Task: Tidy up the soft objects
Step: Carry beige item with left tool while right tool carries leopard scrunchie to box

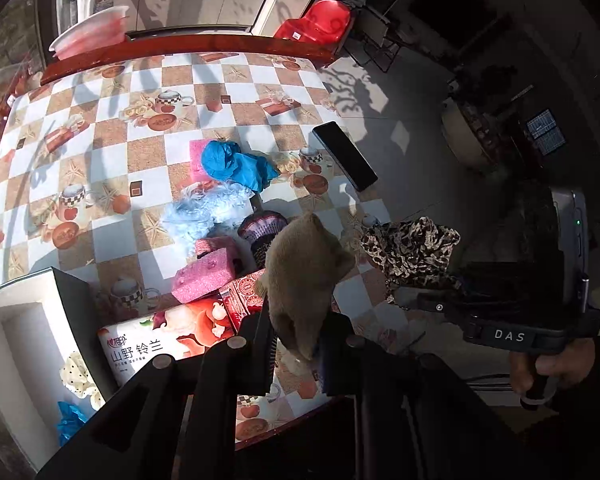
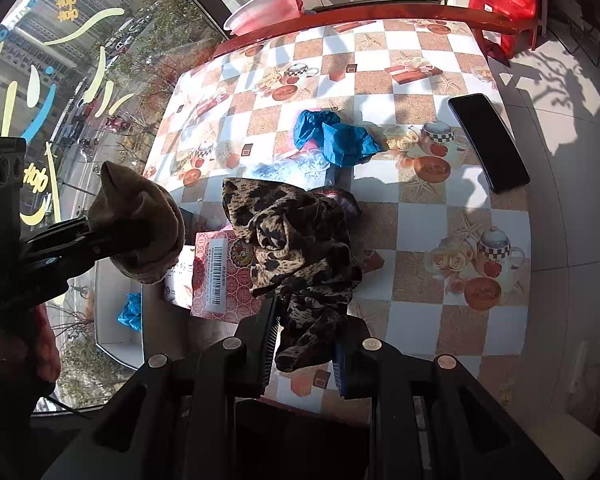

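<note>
In the left wrist view, the left gripper (image 1: 296, 346) has its jaws pinching a brown plush toy (image 1: 304, 276), which hangs above the near edge of the desk (image 1: 112, 140); its long axis runs away from the jaws. The open white box (image 1: 24, 320), already holding a dotted cloth (image 1: 78, 376), lies to the lower left of the toy, so I judge this hand is the nearer one to it. In the right wrist view, the right gripper (image 2: 306, 354) has its jaws pinching a leopard-print cloth (image 2: 296, 248), lifted over the desk; the box is far to its left, behind the toy.
</note>
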{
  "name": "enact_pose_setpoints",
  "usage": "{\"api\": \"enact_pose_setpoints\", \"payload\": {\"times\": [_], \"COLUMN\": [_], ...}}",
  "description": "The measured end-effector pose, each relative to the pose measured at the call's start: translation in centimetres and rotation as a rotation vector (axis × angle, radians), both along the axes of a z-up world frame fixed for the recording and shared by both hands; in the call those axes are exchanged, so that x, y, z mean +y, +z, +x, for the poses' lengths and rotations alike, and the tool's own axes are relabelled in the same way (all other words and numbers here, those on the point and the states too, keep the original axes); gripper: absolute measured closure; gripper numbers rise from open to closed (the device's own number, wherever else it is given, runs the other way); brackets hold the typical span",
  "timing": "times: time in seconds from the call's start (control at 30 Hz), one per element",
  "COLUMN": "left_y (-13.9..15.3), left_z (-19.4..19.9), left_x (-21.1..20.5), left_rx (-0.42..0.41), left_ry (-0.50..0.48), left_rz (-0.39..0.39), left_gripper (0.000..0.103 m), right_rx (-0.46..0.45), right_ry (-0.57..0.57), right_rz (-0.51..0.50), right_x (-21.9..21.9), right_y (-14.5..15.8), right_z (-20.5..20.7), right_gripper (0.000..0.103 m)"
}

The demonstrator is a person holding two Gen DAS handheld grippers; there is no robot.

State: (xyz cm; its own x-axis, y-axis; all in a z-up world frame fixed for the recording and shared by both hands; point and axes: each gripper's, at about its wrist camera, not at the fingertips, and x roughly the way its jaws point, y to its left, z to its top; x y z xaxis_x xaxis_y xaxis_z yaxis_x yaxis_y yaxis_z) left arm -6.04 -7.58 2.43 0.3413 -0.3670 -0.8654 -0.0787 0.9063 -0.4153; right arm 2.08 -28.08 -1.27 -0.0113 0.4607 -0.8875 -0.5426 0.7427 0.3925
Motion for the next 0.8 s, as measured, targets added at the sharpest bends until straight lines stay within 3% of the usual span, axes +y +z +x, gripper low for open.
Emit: {"api": "enact_pose_setpoints", "payload": {"times": [0.17,0.43,0.6,0.8], "left_y": [-0.3,1.5,1.6,2.2], "left_z": [-3.4,-7.7,-9.4,-10.3], "left_x": [0.3,1.6,2.6,3.8], "left_rx": [0.060,0.082,0.085,0.062], "left_ry": [0.101,0.273,0.364,0.394], "left_rz": [0.036,0.162,0.164,0.181], "left_gripper": [0.085,0.085,0.085,0.085], "right_rx": [0.046,0.019,-0.011,-0.041], "right_ry": [0.132,0.291,0.347,0.374], "right_rz": [0.076,0.196,0.208,0.213], "right_x": [2.9,6.5,7.8,8.5], "right_y": [-0.2,0.7,1.2,2.0], "right_z": [-2.6,-4.6,-5.8,-7.0], "right_gripper": [0.078,0.078,0.078,0.078]}}
